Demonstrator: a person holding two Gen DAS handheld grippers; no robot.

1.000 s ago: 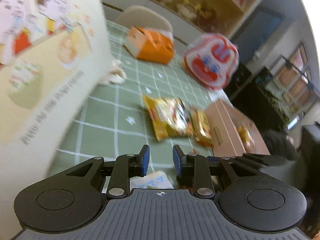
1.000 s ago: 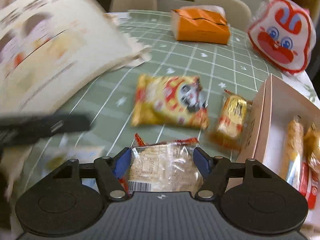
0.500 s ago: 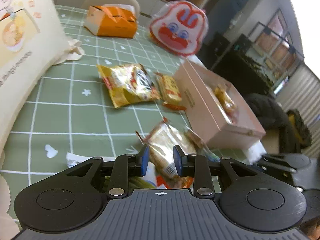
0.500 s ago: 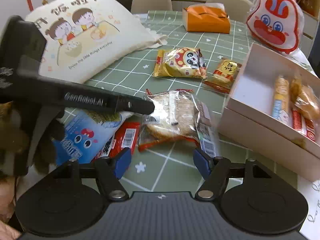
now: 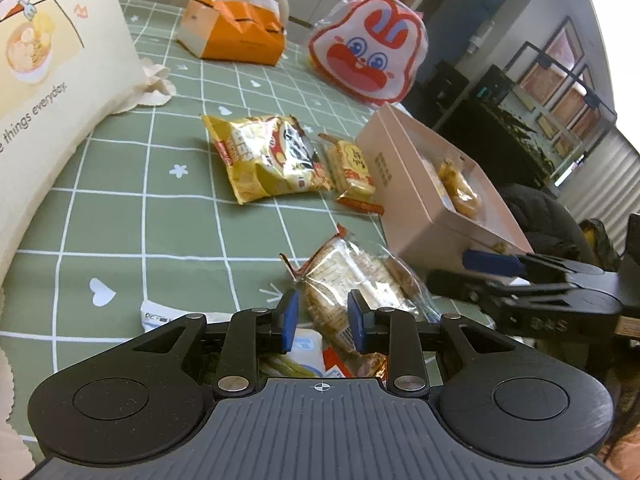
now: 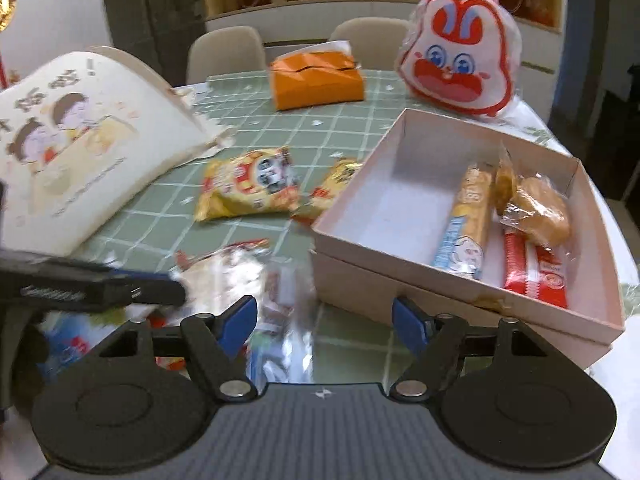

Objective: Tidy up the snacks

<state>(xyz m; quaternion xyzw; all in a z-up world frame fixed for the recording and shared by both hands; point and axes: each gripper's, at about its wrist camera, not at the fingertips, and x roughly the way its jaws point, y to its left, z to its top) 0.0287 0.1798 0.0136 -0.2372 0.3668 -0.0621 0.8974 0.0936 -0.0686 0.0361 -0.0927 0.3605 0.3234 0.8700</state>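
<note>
glossy clear cracker wrapper [image 5: 352,280], matt cardboard box [image 6: 372,276]

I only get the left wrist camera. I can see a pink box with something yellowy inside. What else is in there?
Observer: In the right wrist camera, the pink box also holds a long stick pack with a blue end and a red packet, next to the wrapped bun.
Child: Is it full?
Observer: No. The end of the box away from those snacks is bare floor.
Child: Is the other gripper holding a snack?
Observer: No. The right gripper has its jaws opening and nothing is pressed between its pads. The clear cracker pack lies on the table, below it and to its left.
</note>
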